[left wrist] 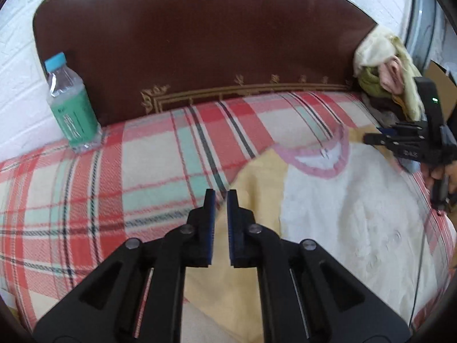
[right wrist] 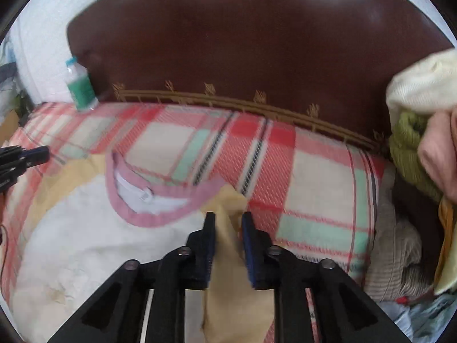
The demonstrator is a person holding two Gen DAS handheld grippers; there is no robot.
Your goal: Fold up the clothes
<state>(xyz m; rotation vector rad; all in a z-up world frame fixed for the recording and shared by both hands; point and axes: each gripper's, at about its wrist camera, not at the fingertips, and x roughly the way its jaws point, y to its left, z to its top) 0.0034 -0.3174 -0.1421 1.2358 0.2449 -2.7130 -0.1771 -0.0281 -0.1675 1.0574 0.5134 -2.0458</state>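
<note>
A white and yellow shirt with a pink collar [left wrist: 320,197] lies spread on the plaid bed cover; it also shows in the right wrist view [right wrist: 94,234]. My left gripper [left wrist: 221,197] hovers over the shirt's yellow left sleeve [left wrist: 257,177], its jaws slightly apart with nothing between them. My right gripper [right wrist: 228,220] is by the collar, its jaws around the yellow right sleeve [right wrist: 231,245], which stands up between the pads. The right gripper also shows at the right edge of the left wrist view [left wrist: 405,140].
A plaid bed cover [left wrist: 114,177] lies against a dark brown headboard [left wrist: 200,43]. A water bottle with a green label [left wrist: 71,105] stands at the back left. A pile of clothes [right wrist: 422,131] sits at the right by the headboard.
</note>
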